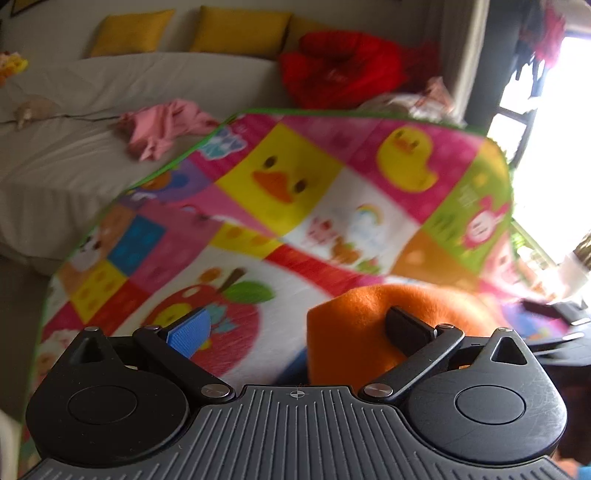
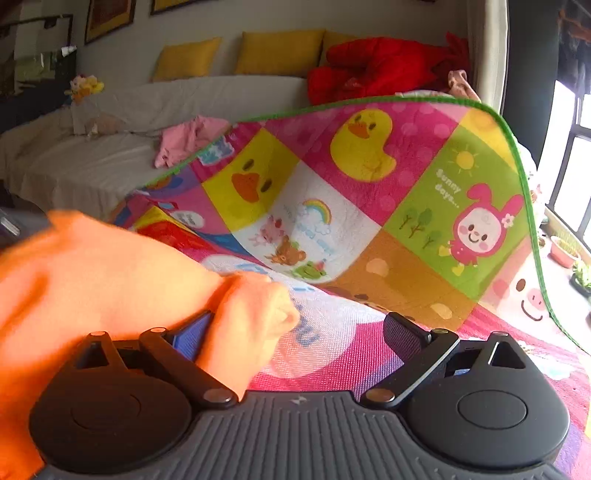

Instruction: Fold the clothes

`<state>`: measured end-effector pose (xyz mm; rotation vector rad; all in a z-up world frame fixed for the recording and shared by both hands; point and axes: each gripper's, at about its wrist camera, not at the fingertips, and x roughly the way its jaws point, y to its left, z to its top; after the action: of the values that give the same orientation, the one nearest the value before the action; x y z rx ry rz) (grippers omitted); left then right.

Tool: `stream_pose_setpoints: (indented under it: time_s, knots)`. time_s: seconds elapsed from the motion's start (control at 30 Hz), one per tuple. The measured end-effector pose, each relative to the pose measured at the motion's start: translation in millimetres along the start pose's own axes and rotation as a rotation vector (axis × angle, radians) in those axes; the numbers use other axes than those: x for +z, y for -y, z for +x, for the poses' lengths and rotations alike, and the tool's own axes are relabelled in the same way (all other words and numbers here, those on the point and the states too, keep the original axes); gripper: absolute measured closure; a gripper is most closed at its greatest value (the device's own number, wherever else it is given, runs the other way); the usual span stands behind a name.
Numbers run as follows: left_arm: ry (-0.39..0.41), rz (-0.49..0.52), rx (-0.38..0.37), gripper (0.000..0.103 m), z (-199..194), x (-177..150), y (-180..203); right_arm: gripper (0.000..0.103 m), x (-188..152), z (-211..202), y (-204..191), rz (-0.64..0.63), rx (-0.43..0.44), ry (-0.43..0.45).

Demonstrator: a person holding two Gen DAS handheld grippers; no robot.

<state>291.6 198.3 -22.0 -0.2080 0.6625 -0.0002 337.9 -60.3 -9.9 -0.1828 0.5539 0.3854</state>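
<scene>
An orange fleece garment (image 1: 351, 328) lies bunched on a colourful play mat (image 1: 295, 206) with ducks and a green trim. My left gripper (image 1: 297, 330) is open, and the orange cloth rests against the inner side of its black right finger (image 1: 406, 328). The blue-padded left finger (image 1: 190, 332) is free above the mat. In the right wrist view the orange garment (image 2: 92, 273) fills the left side and drapes over the left finger (image 2: 192, 338). My right gripper (image 2: 297, 336) is also open, with a fold of the cloth just inside it.
The mat's (image 2: 424, 192) far edge curls upward. Behind it stands a white-sheeted bed (image 1: 92, 122) with a pink garment (image 1: 166, 125), yellow cushions (image 1: 240, 31) and a red heap (image 1: 340, 66). A bright window (image 2: 569, 155) and potted plants (image 2: 580, 273) are on the right.
</scene>
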Motion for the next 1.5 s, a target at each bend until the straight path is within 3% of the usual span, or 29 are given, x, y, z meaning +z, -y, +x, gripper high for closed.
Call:
stream_pose_setpoints:
  time_s: [0.07,0.2,0.33,0.5,0.67,0.97,1.13,1.3,1.4,1.5]
  knots:
    - [-0.009,-0.014,0.010,0.000,6.2,1.1,-5.3,0.006,4.0,-19.4,-0.9,0.016,0.044,0.047]
    - [-0.018,-0.020,0.018,0.000,14.7,0.5,-9.6,0.000,7.6,-47.4,-11.5,0.015,0.248,0.100]
    - [-0.019,-0.031,0.003,0.000,19.1,-0.2,-10.2,0.000,-10.1,-30.6,-44.2,-0.149,0.173,0.007]
    - [0.017,-0.046,-0.020,0.001,-3.4,-1.0,-9.7,0.000,-21.9,-21.1,-35.8,-0.063,0.188,-0.031]
    - [0.034,-0.061,-0.070,0.001,-25.3,-7.6,-6.9,0.000,-26.6,-37.6,-29.0,-0.068,0.178,0.007]
    - [-0.005,-0.048,-0.043,0.000,-11.1,-10.6,-4.4,0.000,-18.6,-23.4,1.9,0.002,0.032,0.004]
    - [-0.015,-0.049,-0.044,0.000,-4.2,-13.5,-5.2,0.000,-30.7,-9.3,-1.9,0.009,0.026,-0.023]
    - [-0.016,-0.059,-0.036,0.000,3.9,-12.3,-6.6,0.000,-19.8,-20.5,-2.4,0.004,0.012,0.043]
    - [-0.020,-0.072,-0.041,0.000,8.3,-11.0,-8.4,0.000,-2.7,-25.6,-1.7,0.031,-0.051,0.125]
    - [-0.024,-0.081,-0.044,0.000,8.5,-10.6,-10.0,0.000,10.0,-1.6,-7.7,-0.016,-0.120,0.065]
